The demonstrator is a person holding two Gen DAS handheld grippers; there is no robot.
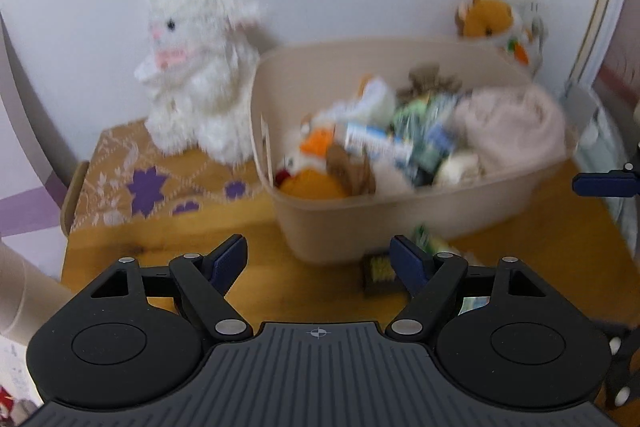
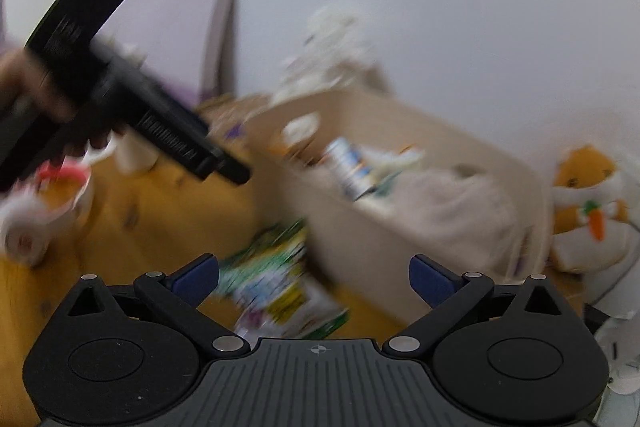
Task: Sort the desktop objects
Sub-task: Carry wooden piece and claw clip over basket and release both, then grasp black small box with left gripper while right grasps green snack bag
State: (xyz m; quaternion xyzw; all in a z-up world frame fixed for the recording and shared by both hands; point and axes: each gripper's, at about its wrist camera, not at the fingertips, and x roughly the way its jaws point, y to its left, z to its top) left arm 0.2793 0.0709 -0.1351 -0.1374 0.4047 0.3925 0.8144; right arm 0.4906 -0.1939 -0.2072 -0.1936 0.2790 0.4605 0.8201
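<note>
A beige plastic bin [image 1: 340, 223] stands on the wooden table, filled with plush toys, a blue-white tube [image 1: 376, 143] and a pale pink cloth [image 1: 512, 127]. My left gripper [image 1: 318, 255] hovers open before the bin's near corner, holding nothing. Beyond its right finger a small dark box [image 1: 380, 273] with a yellow face lies on the table. My right gripper [image 2: 314, 277] is open wide above a green and white packet [image 2: 280, 287] that lies beside the bin [image 2: 360, 239]; its pads do not touch the packet. Both views are blurred.
A white plush lamb [image 1: 196, 67] sits left of the bin on a patterned cloth [image 1: 132, 179]. An orange plush with a carrot [image 2: 588, 203] sits behind the bin by the wall. A hand holds the left gripper's black body [image 2: 132, 95]. White cups [image 2: 36, 223] stand at the left.
</note>
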